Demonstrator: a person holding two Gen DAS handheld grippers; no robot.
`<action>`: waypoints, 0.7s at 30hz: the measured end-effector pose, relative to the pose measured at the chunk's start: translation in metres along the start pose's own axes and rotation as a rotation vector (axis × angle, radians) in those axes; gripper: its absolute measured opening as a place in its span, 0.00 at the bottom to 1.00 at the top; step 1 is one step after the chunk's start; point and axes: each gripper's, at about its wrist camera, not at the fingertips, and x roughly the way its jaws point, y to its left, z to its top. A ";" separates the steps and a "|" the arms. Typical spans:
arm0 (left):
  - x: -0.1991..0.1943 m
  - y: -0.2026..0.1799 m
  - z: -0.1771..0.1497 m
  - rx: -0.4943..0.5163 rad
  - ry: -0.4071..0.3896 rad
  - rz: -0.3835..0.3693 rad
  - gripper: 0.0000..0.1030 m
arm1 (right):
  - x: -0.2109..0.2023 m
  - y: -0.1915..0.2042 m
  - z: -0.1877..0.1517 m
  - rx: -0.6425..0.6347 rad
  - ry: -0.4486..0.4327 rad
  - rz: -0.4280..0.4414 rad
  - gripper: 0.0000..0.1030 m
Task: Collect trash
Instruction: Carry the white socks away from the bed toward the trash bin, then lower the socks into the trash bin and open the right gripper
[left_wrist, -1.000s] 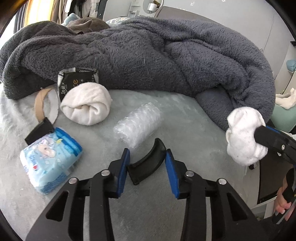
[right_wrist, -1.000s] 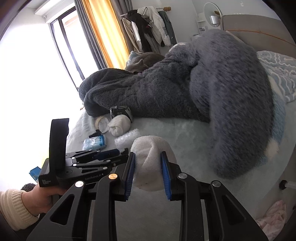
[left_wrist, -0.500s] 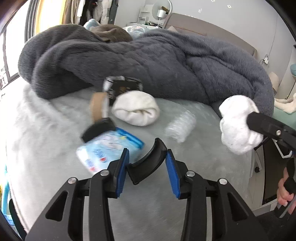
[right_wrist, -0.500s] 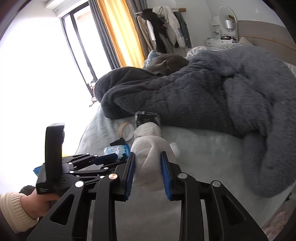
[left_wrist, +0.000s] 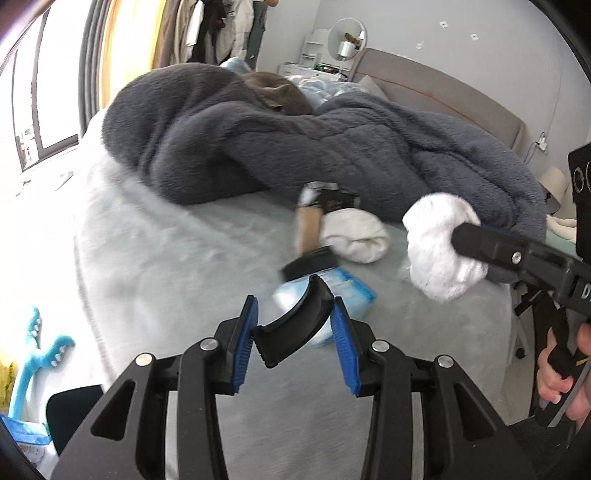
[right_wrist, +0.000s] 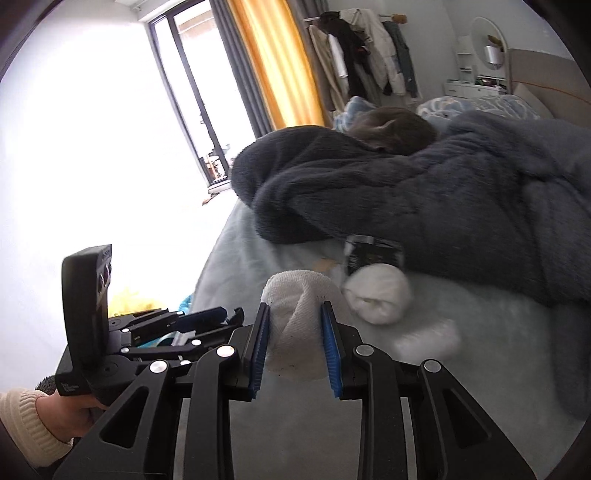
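The blue packet (left_wrist: 334, 295) on the bed is smeared by motion, and the curved black piece (left_wrist: 295, 325) between the left gripper's (left_wrist: 295, 334) pads covers its middle — its print cannot be read. The tan strip (left_wrist: 308, 229) and dark wrapper (left_wrist: 338, 199) beside the rolled sock (left_wrist: 356, 236) are blurred too. The held sock (right_wrist: 295, 325) hides the bed behind it in the right wrist view. A clear wrap (right_wrist: 428, 338) there is a pale smudge. The blue toy (left_wrist: 35, 350) — cut off at the frame's edge.
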 end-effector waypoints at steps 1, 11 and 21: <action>-0.003 0.006 -0.001 -0.003 0.004 0.009 0.42 | 0.002 0.005 0.002 -0.005 0.001 0.006 0.27; -0.015 0.072 -0.025 -0.037 0.064 0.134 0.42 | 0.041 0.066 0.014 -0.055 0.025 0.084 0.27; -0.035 0.143 -0.055 -0.112 0.103 0.211 0.42 | 0.089 0.136 0.014 -0.116 0.085 0.164 0.27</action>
